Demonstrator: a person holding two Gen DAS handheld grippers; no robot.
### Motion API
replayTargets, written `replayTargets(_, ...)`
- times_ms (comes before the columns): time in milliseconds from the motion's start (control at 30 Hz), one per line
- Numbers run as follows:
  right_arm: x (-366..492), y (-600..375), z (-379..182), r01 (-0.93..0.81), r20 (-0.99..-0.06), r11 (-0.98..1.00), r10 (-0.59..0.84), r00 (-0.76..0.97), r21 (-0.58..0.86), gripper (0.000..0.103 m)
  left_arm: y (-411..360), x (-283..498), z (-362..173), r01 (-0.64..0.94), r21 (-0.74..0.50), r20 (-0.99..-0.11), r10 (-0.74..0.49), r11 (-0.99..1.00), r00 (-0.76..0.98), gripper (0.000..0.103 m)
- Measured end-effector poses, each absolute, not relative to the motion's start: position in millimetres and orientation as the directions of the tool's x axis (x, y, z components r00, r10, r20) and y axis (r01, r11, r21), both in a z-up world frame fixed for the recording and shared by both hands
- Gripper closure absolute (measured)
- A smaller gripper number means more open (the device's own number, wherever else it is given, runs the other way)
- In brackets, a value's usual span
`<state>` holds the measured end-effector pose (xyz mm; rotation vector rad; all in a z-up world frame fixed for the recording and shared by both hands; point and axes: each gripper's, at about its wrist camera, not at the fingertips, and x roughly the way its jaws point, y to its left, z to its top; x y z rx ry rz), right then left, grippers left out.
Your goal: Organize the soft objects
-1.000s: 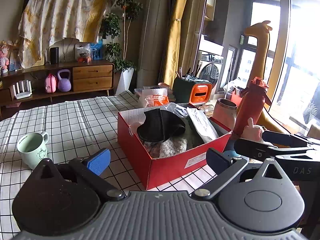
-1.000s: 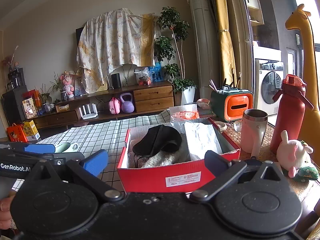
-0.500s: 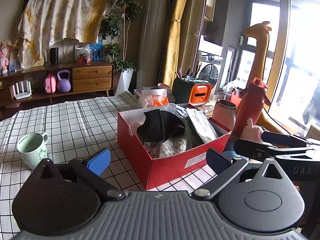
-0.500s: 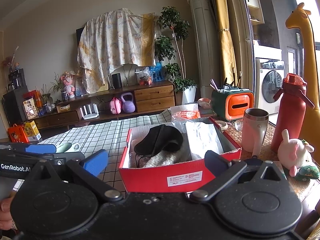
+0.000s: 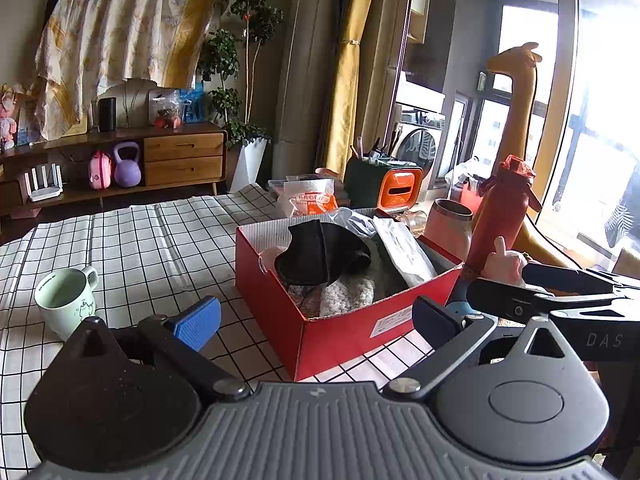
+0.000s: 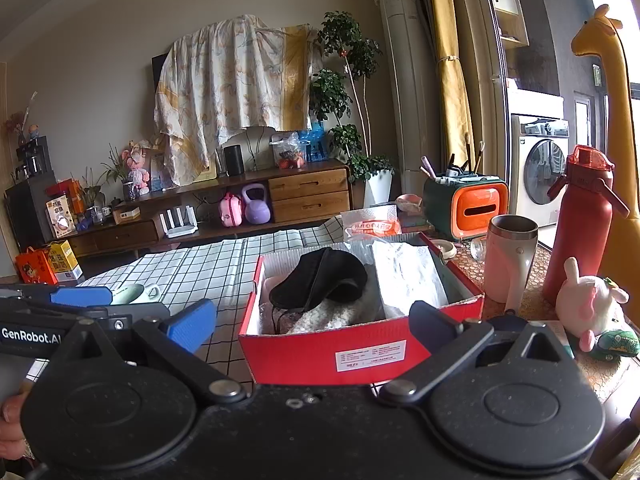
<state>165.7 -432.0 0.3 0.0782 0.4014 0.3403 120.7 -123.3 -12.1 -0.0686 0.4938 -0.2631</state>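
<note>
Table with checked cloth (image 5: 132,248) carries a red cardboard box (image 6: 360,354), lid off, near its right part. Box holds soft items: a black cap (image 6: 320,280) lying on a white fuzzy piece (image 6: 328,316), with a white plastic bag (image 6: 404,276) along the right side. Right of the box, apart from it: a red bottle (image 6: 580,224), a steel-rimmed tumbler (image 6: 510,260) and a pink plush rabbit (image 6: 588,308). Pale green mug (image 5: 66,302) stands well left of the box. Left gripper (image 5: 316,318) and right gripper (image 6: 312,326): fingers spread, empty, both short of the box.
</note>
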Motion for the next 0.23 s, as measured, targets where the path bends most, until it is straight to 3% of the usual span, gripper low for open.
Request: replayTargets(233,165.6,-429.3,-0.2,-0.308,-0.374,0.941,0.338,0.864,0.138,0.0,-122.1,121.2,-12.1,0.231,-0.131,-0.461,-0.265,0.964,0.847,0.0)
